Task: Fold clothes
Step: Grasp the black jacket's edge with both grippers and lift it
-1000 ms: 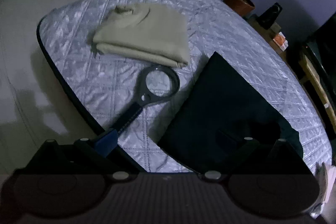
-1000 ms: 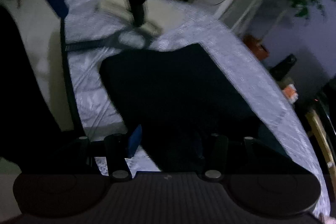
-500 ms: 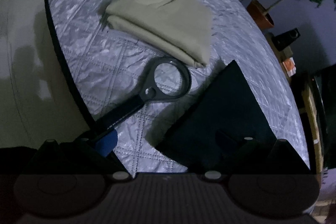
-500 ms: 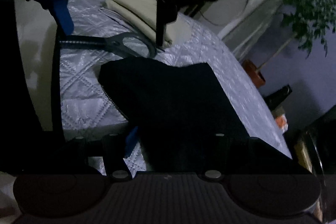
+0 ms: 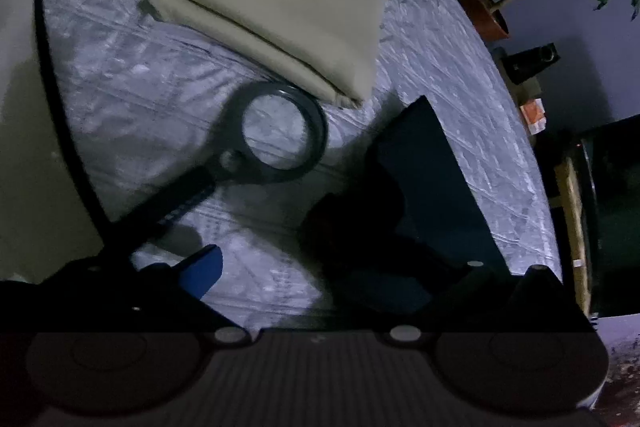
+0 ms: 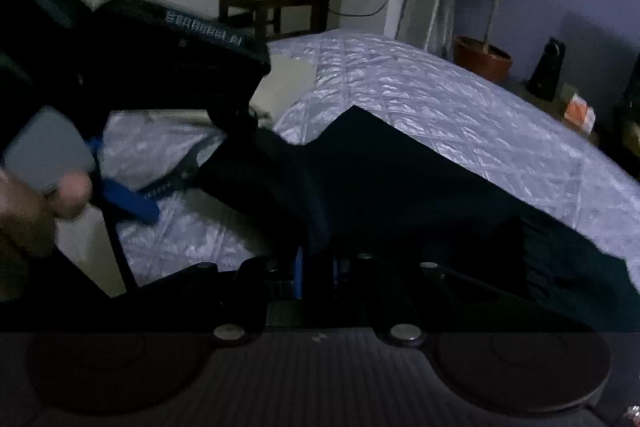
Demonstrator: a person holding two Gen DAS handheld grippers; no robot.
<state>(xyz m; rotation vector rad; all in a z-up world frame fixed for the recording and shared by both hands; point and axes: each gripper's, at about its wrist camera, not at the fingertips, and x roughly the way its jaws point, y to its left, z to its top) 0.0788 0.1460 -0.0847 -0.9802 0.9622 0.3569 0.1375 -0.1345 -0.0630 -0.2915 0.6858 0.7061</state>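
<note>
Both wrist views close, angled down; sharing quilted bed (image 5: 460,75), dark garment (image 6: 400,179)

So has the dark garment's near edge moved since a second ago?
Yes. The dark garment edge now rises off the quilted cover between the closing right hand-held gripper fingers; earlier it lay flat.

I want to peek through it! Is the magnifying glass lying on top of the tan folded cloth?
No, the magnifying glass lies on the quilted cover, just beside the tan cloth.
</note>
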